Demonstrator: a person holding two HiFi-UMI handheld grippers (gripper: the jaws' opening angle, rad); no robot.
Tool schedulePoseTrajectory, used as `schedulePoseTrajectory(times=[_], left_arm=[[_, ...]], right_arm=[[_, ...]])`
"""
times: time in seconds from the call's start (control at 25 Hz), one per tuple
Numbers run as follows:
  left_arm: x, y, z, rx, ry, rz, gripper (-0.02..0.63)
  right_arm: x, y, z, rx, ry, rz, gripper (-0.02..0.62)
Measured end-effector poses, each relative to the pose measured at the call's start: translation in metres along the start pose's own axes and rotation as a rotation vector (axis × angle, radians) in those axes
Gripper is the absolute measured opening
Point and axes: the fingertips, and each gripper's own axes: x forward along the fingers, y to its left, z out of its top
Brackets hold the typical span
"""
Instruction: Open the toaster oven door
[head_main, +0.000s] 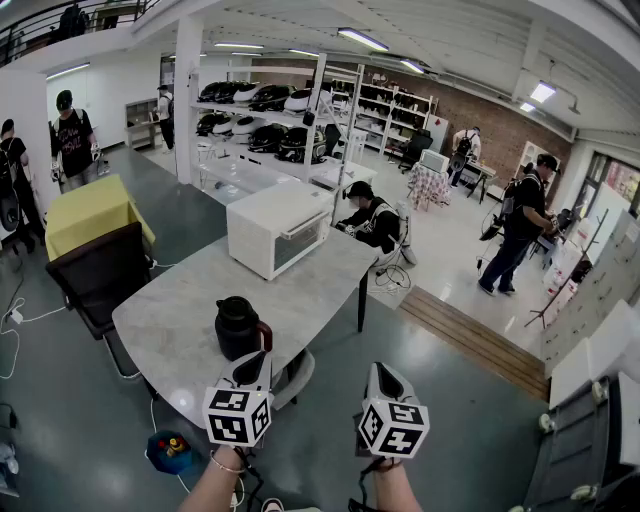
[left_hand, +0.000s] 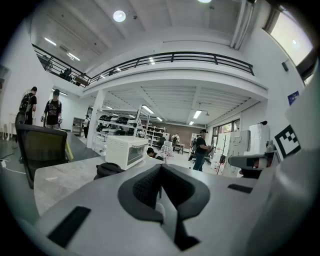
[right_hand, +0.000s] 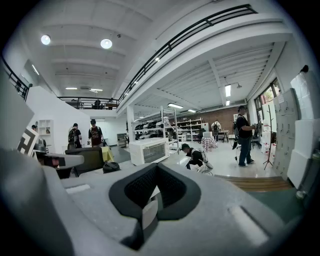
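Left hand-held gripper (left_hand: 161, 169): jaws pressed together, nothing between them. Right hand-held gripper (right_hand: 158, 168): the same, pinched tight and empty. Both point slightly downward at the near end of the table (head_main: 190, 300). The left one hangs over the near corner, just beside a black jug (head_main: 240, 328). The right one sits off the table's edge, over grey floor.

Ahead the tabletop lies open. The jug is the only thing between the hand-held grippers and the white toaster oven (head_main: 278, 228), which stands well apart at the far end. Its glass door (head_main: 298, 242) looks closed, though it is small at this range.

The head view alone shows the floor to the right, a wooden strip (head_main: 470, 340) there, and a black chair (head_main: 100, 275) tucked at the table's left side. The right gripper view gives the clearest look at the oven's glass front. The left gripper view has the jug half hidden behind its own jaw.

Beyond the table, a person (head_main: 370, 218) crouches just past the far end, and shelving (head_main: 260, 120) fills the back of the room.
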Motion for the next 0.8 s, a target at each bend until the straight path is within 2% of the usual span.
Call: schedulePoseTrajectory(times=[0.36,0.6,0.8], left_arm=[[-0.001,0.009,-0.003,-0.002,0.009,-0.009,0.005],[0.003,0.019,-0.005,0.007,0.011,-0.029,0.005],[0.007,0.019,-0.006,0.004,0.03,-0.056,0.005]], right_arm=[[0.003,0.008,-0.005,-0.001,0.014,-0.004,0.005],[0.007,0.012,-0.009,0.038,-0.011,-0.021,0.005],[0.005,0.011,-0.014,0.053,0.015,-0.042,0.005]])
